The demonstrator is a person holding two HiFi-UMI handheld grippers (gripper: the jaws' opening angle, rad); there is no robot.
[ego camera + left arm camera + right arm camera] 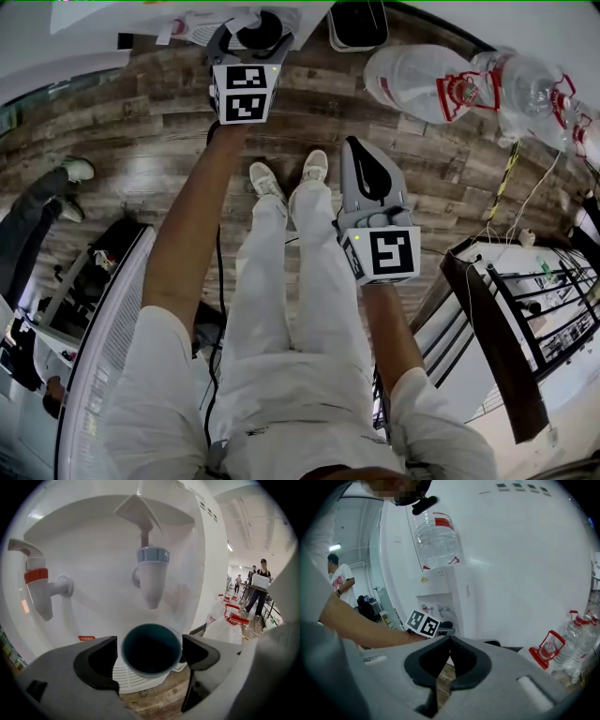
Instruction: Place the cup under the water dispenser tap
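A dark teal cup (151,648) stands upright on the white drip grille (127,677) of the water dispenser (93,541), right below the blue-collared tap (152,576). A red-collared tap (37,585) sticks out to its left. My left gripper (150,656) is open, its jaws on either side of the cup, with a thin gap showing at the left pad. In the head view the left gripper (246,42) reaches to the dispenser, the cup (265,28) just ahead of it. My right gripper (356,150) hangs back over the floor, shut and empty (449,641).
Large clear water bottles with red handles (441,84) lie on the wood floor right of the dispenser. A black-framed rack (534,300) stands at the right. The dispenser carries a bottle (436,536) on top. People (260,585) stand far off in the room.
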